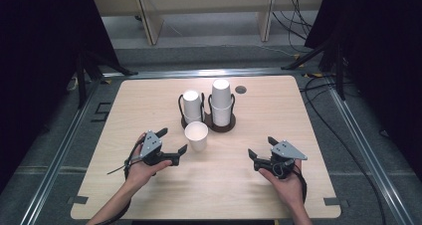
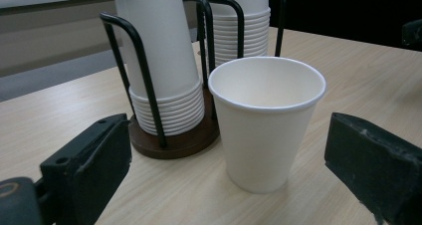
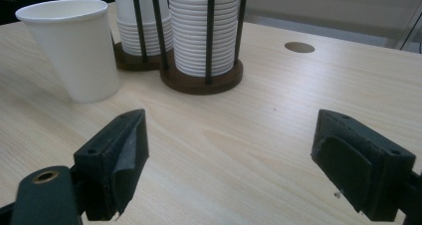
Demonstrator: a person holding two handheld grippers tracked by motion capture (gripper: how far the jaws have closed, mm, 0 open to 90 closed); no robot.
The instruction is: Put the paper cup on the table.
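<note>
White paper marks the centre of the high view: a single paper cup [image 1: 196,136] stands upright, mouth up, on the pale wooden table [image 1: 149,105], just ahead and to the right of the left gripper [image 1: 175,142], whose jaws stand apart and clear of the cup. Directly beyond the cup sit two dark round holders with black wire uprights, the shorter cup stack [image 1: 192,106] on the left and the taller cup stack [image 1: 221,102] on the right, both upside down. Across the table the right gripper [image 1: 261,155] rests in the person's hand, its jaws also spread with nothing between them, well apart from the cup, with a small round hole [image 1: 241,89] in the tabletop far beyond it. From the left gripper view, the cup [image 2: 266,120] stands just beyond the two black jaws and a little toward the right one, touching neither; the holder [image 2: 174,140] of the shorter stack [image 2: 161,60] sits close behind it on the left, and the taller stack [image 2: 244,28] rises farther back. From the right gripper view, the jaws are wide apart over bare wood; the cup [image 3: 74,51] stands far off to the upper left, beside the shorter stack [image 3: 142,21], with the taller stack [image 3: 204,31] straight ahead and the hole [image 3: 299,47] to its right.
</note>
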